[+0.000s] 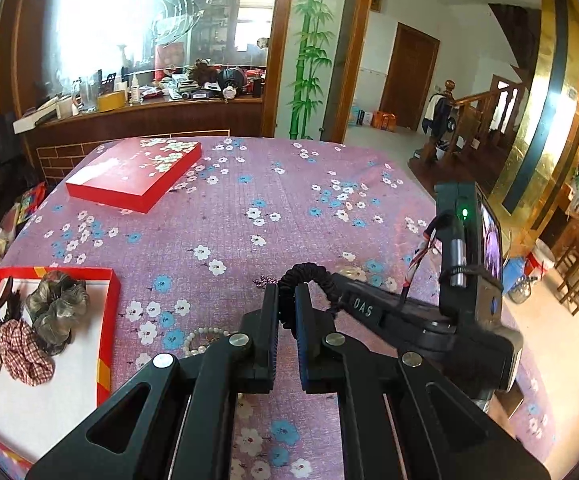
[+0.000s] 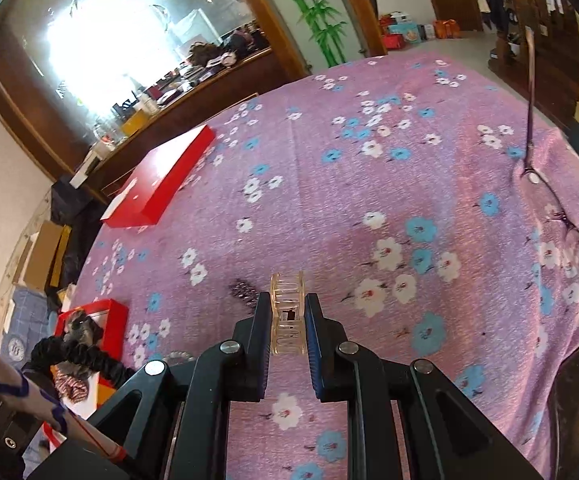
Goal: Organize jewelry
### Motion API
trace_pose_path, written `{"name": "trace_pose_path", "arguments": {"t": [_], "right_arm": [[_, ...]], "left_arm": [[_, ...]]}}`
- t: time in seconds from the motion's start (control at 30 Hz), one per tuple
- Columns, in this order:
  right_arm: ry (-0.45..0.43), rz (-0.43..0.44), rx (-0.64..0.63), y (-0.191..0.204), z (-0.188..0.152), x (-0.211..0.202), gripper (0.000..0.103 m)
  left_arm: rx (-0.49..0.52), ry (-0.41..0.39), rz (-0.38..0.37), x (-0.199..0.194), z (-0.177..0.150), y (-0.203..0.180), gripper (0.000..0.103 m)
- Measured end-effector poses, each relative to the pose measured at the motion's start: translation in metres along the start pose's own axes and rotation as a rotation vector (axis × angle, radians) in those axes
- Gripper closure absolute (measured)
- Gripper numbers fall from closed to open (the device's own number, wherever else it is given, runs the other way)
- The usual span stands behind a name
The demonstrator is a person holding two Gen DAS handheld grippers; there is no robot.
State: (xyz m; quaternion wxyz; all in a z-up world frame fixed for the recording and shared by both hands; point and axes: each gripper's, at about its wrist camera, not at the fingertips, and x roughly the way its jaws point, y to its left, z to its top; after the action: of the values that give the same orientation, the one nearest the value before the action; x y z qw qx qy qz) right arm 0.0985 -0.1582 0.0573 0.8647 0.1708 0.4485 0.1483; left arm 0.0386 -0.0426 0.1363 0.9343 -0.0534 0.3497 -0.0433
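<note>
White letters "DAS" are readable on the black right gripper [image 1: 313, 300], which shows just right of the left gripper [image 1: 287, 300], whose jaws pinch a black coiled fabric hair band [image 1: 309, 272] arching from between them. The right gripper's jaws pinch a clear amber plastic claw hair clip [image 2: 288, 312]. Left of both sets of jaws an open red tray with a white floor [image 1: 107, 312] holds scrunchies, a closed red box with white blossoms [image 1: 137, 172] lies far ahead to the left, all on a pink surface [image 1: 289, 208] printed with white and blue flowers, with a cluttered wooden counter [image 1: 149, 116] beyond.
</note>
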Motion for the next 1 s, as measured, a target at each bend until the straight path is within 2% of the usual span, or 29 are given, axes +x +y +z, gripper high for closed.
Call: {"name": "trace_pose_path", "arguments": {"t": [0.27,0.5,0.67,0.77,1.0], "right_arm": [[0.009,0.045,0.01,0.002,0.0,-0.003,0.086],[0.0,0.043,-0.017,0.007,-0.002,-0.004,0.086],[0.023,0.079,-0.036,0.013,-0.006,-0.001,0.086],[0.038,0.132,-0.055,0.02,-0.009,-0.001,0.086],[0.068,0.233,-0.118,0.04,-0.02,0.002,0.086]], "left_arm": [[-0.015,-0.041,0.014,-0.009,0.008,-0.006,0.096],[-0.016,-0.026,0.004,-0.026,-0.002,0.006,0.096],[-0.041,-0.031,0.02,-0.046,-0.009,0.03,0.096],[-0.074,-0.035,0.035,-0.058,-0.012,0.053,0.096],[-0.167,-0.049,0.117,-0.083,-0.025,0.121,0.096]]}}
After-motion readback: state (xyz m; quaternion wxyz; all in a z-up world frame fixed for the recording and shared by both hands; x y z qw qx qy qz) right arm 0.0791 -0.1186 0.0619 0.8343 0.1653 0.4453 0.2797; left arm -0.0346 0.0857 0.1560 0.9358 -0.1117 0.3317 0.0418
